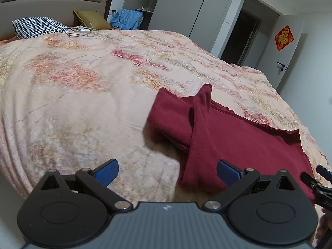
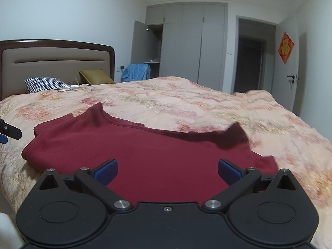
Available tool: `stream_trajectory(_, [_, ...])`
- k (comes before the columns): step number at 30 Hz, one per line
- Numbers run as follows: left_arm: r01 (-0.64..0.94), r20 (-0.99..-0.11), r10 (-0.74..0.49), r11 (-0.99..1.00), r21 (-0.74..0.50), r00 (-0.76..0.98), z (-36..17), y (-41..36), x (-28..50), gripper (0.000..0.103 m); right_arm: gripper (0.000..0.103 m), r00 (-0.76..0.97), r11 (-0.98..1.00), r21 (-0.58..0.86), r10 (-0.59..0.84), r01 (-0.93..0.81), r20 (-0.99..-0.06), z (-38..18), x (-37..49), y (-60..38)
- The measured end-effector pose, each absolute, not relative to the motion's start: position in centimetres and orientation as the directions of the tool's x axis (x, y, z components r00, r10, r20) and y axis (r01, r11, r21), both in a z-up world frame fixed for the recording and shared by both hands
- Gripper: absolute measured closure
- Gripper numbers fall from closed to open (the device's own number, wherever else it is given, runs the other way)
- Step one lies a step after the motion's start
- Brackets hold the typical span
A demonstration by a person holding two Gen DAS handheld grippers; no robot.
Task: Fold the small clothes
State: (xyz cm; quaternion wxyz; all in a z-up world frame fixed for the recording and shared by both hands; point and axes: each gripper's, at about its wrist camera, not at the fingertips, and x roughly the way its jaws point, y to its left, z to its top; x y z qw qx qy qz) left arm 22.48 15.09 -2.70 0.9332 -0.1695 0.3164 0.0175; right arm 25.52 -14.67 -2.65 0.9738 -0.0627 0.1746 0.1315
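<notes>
A dark red garment (image 1: 238, 137) lies on the bed's floral quilt (image 1: 83, 103), with one sleeve folded back across its body. My left gripper (image 1: 167, 173) stands open just before the garment's near left edge, with nothing between its blue pads. The tip of the right gripper (image 1: 317, 176) shows at that view's right edge. In the right wrist view the garment (image 2: 145, 155) spreads wide under my right gripper (image 2: 167, 171), which is open above the cloth and grips nothing. The left gripper's tip (image 2: 8, 133) shows at the left edge there.
At the head of the bed lie a houndstooth pillow (image 2: 45, 84), an olive cushion (image 2: 95, 76) and a white charger with its cable (image 2: 73, 87). Grey wardrobes (image 2: 186, 47), a dark doorway (image 2: 251, 62) and a white door (image 2: 290, 72) stand beyond the quilt (image 2: 207, 103).
</notes>
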Motion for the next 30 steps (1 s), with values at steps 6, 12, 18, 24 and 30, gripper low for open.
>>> stream_trajectory(6, [-0.112, -0.59, -0.138, 0.924, -0.366, 0.795, -4.0, 14.5, 23.3, 0.0, 0.001, 0.906, 0.948, -0.113, 0.243, -0.297, -0.345, -4.3, 27.0, -11.6])
stream_trajectory(12, [-0.039, -0.563, -0.269, 0.879, -0.475, 0.781, -6.3, 13.7, 24.6, 0.0, 0.001, 0.9, 0.936, -0.156, 0.243, -0.315, -0.361, -7.1, 27.7, -10.5])
stream_trajectory(18, [-0.066, -0.556, -0.265, 0.861, -0.504, 0.787, -7.1, 13.3, 26.1, 0.0, 0.0, 0.894, 0.94, -0.066, 0.294, -0.334, -0.34, -8.4, 27.9, -11.7])
stream_trajectory(24, [-0.042, -0.563, -0.251, 0.889, -0.455, 0.788, -6.4, 11.8, 27.2, 0.0, 0.0, 0.906, 0.942, -0.076, 0.289, -0.326, -0.311, -8.8, 27.5, -11.6])
stream_trajectory(30, [-0.037, -0.565, -0.259, 0.888, -0.458, 0.784, -6.3, 11.7, 28.2, 0.0, 0.0, 0.905, 0.942, -0.069, 0.294, -0.329, -0.308, -8.9, 27.4, -11.7])
